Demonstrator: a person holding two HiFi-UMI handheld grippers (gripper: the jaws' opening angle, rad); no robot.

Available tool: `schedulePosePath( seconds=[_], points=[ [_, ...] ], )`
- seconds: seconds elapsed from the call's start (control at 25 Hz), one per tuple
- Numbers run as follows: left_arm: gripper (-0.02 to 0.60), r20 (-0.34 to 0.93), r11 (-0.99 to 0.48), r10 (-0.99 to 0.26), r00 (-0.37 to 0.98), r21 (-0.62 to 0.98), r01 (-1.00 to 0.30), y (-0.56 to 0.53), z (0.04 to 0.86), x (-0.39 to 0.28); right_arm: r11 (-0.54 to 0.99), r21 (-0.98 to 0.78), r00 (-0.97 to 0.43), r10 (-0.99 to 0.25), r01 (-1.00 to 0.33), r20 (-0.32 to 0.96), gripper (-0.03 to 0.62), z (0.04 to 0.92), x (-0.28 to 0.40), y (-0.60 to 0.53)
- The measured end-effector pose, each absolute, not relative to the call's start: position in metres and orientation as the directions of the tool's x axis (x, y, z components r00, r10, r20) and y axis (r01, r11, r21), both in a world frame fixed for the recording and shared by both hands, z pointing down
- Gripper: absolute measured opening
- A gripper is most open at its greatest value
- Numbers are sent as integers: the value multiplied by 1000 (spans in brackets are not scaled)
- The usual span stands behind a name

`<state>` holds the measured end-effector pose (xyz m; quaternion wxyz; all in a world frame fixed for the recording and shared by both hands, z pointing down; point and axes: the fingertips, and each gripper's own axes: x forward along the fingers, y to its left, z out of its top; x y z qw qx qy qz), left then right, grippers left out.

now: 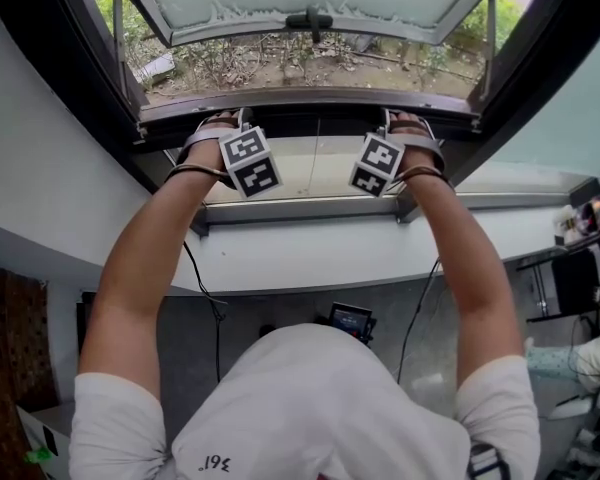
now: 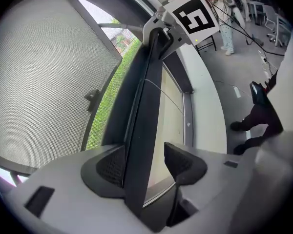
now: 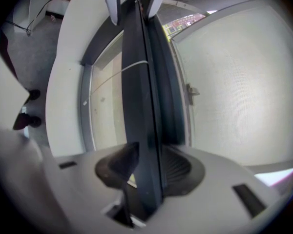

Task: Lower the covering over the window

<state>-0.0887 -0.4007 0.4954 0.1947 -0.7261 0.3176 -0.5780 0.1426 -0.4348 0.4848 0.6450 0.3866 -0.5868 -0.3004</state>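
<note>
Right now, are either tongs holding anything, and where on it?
Right tongs are clamped on the dark bar toward its right end. Left tongs straddle it toward the left end, with a gap at one pad.

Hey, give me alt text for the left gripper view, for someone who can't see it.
The left gripper straddles a dark window bar, one pad touching it, the other apart. The right gripper grips the bar's far end; a mesh-textured window panel fills the left.
</note>
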Motion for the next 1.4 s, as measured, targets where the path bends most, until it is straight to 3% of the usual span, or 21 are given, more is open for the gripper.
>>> schedulePosePath(
  seconds=[0.52,0.92,1.4],
  points=[
    [249,696,-704,-708,120,-680,-204,-402,497,-89,468,881,155,-867,-73,473,146,487,144,-437],
    [249,624,-633,-771,128,-728,-265,-407,498,-86,403,913,141,-902,-57,407,138,486,147,-439],
    [247,584,-618,-784,208,-704,-351,-407,485,-87,426,902,97,-897,-70,432,138,478,144,-439]
  ],
)
